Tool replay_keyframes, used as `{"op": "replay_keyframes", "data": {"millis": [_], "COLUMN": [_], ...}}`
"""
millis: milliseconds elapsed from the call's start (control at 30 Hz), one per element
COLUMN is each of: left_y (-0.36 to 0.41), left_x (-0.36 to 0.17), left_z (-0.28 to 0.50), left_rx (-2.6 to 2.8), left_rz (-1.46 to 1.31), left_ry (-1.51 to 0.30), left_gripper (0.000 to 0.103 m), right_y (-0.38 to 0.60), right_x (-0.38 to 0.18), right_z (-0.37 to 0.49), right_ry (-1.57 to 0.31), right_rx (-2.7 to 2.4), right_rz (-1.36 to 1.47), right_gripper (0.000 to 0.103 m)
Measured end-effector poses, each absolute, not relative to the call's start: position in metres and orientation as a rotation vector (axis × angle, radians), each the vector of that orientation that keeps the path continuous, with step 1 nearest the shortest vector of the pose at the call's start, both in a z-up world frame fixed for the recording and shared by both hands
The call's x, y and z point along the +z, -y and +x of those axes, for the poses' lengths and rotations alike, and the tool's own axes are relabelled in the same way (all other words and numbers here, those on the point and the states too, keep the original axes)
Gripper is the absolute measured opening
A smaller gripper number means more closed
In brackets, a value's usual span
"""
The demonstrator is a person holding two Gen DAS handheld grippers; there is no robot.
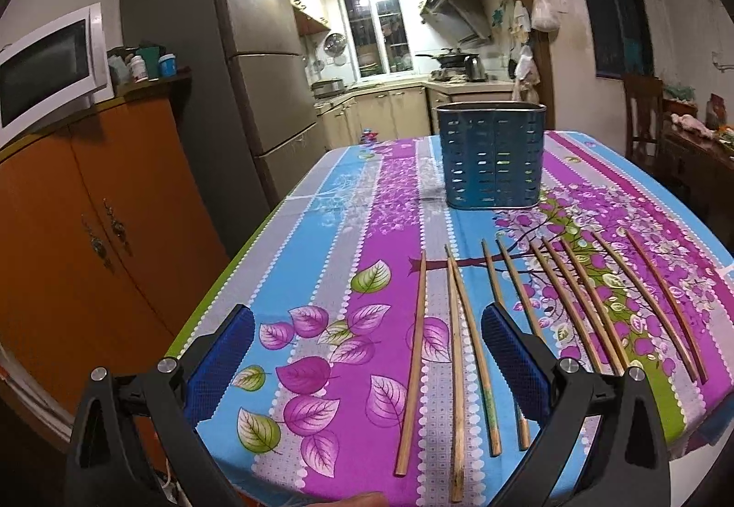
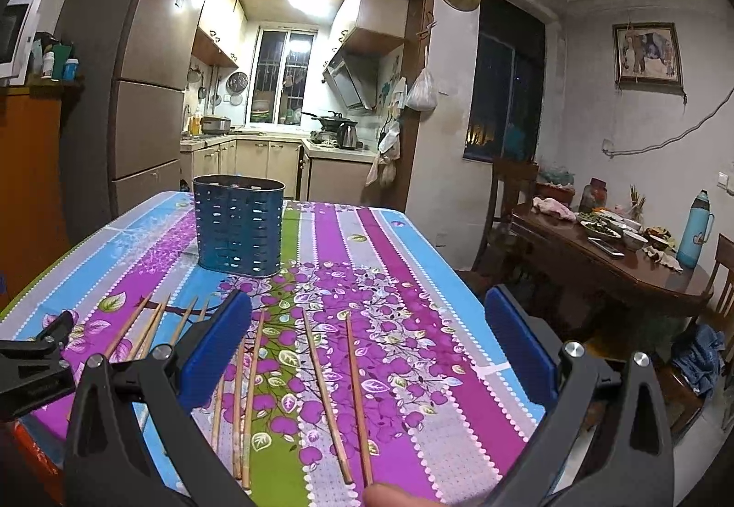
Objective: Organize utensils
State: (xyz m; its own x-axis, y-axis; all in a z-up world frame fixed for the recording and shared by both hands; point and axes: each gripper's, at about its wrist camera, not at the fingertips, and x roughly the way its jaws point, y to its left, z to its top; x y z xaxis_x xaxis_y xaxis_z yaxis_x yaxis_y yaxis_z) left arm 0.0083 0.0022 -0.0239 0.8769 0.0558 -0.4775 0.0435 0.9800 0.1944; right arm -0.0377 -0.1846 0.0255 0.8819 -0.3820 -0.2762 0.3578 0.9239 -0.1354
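Kitchen and dining space surround a table under a floral striped tablecloth, the largest thing in view. Toward its far end stands the blue slotted utensil holder, upright and seemingly empty, likely set there as the place for collecting. Nearer than the holder, along the near edge, lie the wooden chopsticks: thin, tan, laid roughly side by side, so each can probably be picked singly. Nearest, the left gripper and right gripper hover short of the holder, jaws spread wide, holding nothing
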Motion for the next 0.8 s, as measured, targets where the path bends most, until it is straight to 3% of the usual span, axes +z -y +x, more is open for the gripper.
{"op": "replay_keyframes", "data": {"millis": [167, 400, 533, 633, 767, 800], "left_y": [-0.039, -0.075, -0.071, -0.058, -0.042, -0.04], "left_x": [-0.018, -0.053, -0.075, -0.084, -0.1, -0.104], "left_z": [-0.007, -0.037, -0.046, -0.048, -0.038, -0.035], "left_rx": [-0.086, -0.199, -0.274, -0.331, -0.352, -0.348], "left_rz": [0.171, 0.192, 0.191, 0.202, 0.219, 0.223], "left_ry": [-0.439, -0.52, -0.607, -0.641, -0.679, -0.686], "left_gripper": [0.099, 0.094, 0.082, 0.065, 0.039, 0.03], "right_y": [0.213, 0.234, 0.239, 0.239, 0.236, 0.235], "right_x": [0.021, -0.017, -0.044, -0.057, -0.065, -0.067], "right_z": [-0.04, -0.053, -0.055, -0.061, -0.069, -0.07], "right_ry": [-0.398, -0.568, -0.672, -0.693, -0.699, -0.702], "right_rx": [-0.285, -0.222, -0.173, -0.169, -0.162, -0.157], "right_rz": [-0.011, 0.031, 0.081, 0.093, 0.069, 0.057], "right_gripper": [0.098, 0.098, 0.098, 0.097, 0.072, 0.059]}}
